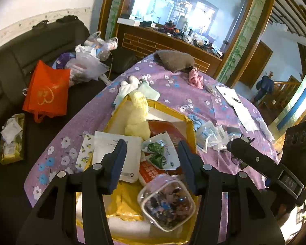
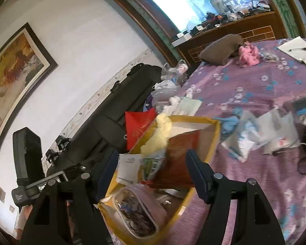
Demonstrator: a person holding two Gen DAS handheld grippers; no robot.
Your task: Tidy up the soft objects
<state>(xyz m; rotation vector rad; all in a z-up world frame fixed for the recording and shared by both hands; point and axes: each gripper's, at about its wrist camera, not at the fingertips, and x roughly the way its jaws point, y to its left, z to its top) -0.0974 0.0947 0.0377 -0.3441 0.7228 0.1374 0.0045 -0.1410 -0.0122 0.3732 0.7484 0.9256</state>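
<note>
A yellow box [image 1: 188,120] stands on the purple flowered tablecloth [image 1: 173,94]. In it lie a pale yellow soft cloth [image 1: 137,116], white and green packets, a red packet and a clear tub [image 1: 166,202] of dark pieces. My left gripper [image 1: 152,145] hovers open over the box with nothing between its fingers. My right gripper [image 2: 152,153] is open above the same box [image 2: 214,143], also with nothing in it. On the cloth beyond lie a pink cloth [image 1: 196,78], a blue cloth [image 1: 195,120], a white soft bundle [image 1: 130,83] and a grey-brown cushion [image 1: 174,60].
Clear plastic packets [image 1: 210,136] and a paper with a pen [image 1: 232,98] lie right of the box. A red bag [image 1: 47,94] and plastic bags [image 1: 87,61] sit on the black sofa [image 1: 30,47] to the left. A wooden sideboard [image 1: 163,40] stands behind the table.
</note>
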